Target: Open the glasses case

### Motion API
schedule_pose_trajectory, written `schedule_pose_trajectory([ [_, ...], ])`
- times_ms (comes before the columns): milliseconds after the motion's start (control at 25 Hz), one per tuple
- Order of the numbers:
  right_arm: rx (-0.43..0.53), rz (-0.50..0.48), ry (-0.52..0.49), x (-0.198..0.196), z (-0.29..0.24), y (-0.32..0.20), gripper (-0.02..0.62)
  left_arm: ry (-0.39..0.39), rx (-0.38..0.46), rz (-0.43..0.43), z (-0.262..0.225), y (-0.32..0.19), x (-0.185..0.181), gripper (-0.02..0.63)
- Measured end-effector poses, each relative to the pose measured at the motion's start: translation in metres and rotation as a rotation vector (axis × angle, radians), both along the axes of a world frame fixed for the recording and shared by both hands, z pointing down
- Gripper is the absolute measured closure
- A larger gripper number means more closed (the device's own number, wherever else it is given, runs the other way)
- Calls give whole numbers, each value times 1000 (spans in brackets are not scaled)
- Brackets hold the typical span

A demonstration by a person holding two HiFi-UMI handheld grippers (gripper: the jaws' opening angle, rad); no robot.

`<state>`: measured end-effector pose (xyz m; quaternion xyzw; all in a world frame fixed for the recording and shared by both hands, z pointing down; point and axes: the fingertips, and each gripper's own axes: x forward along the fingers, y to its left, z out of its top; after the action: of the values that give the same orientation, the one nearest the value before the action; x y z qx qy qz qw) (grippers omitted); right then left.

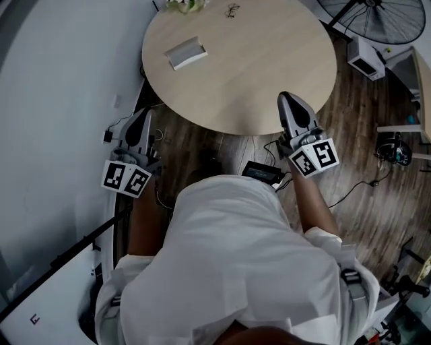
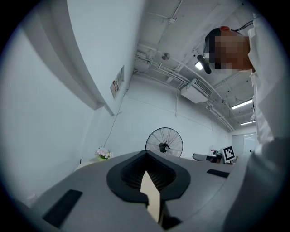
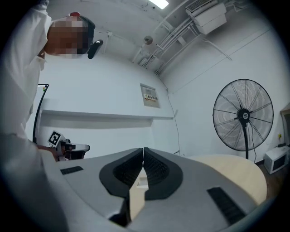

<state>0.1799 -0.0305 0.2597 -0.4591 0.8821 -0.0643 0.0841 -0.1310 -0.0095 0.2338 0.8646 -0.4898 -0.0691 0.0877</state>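
A grey glasses case (image 1: 185, 52) lies shut on the far left part of the round wooden table (image 1: 269, 60). A pair of glasses (image 1: 232, 10) rests near the table's far edge. My left gripper (image 1: 143, 116) hangs beside the table's left rim, over the floor, shut and holding nothing. My right gripper (image 1: 288, 98) hovers over the table's near right edge, also shut and holding nothing. In the left gripper view the jaws (image 2: 146, 154) meet at the tips. In the right gripper view the jaws (image 3: 142, 149) are pressed together, with the table (image 3: 235, 172) ahead to the right.
A small bunch of flowers (image 1: 185, 5) stands at the table's far edge. A pedestal fan (image 1: 384, 17) and a white box (image 1: 367, 59) stand on the wooden floor beyond the table at right. Cables and a black device (image 1: 262, 173) lie under the table's near edge.
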Motion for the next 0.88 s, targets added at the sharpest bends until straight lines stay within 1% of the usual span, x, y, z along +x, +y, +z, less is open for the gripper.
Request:
schedule_pose_trajectory([
  [160,-43,-29,19,22,24,51,569,-16,-20,-7,12,43,37,594],
  [320,-93,-24,-20,53,41,87,569,-39,-41,-10,25,81,72,594],
  [440,-88,-20,-28,70,42,108,569,-50,-67,-4,35,107,93,594],
  [560,-67,-27,-61,74,38,126,571,-72,-75,13,39,130,111,594],
  [680,-46,-21,-81,74,35,142,571,-90,-64,21,42,148,123,594],
  [880,-42,-1,-85,74,32,164,571,-127,-53,37,44,160,134,594],
])
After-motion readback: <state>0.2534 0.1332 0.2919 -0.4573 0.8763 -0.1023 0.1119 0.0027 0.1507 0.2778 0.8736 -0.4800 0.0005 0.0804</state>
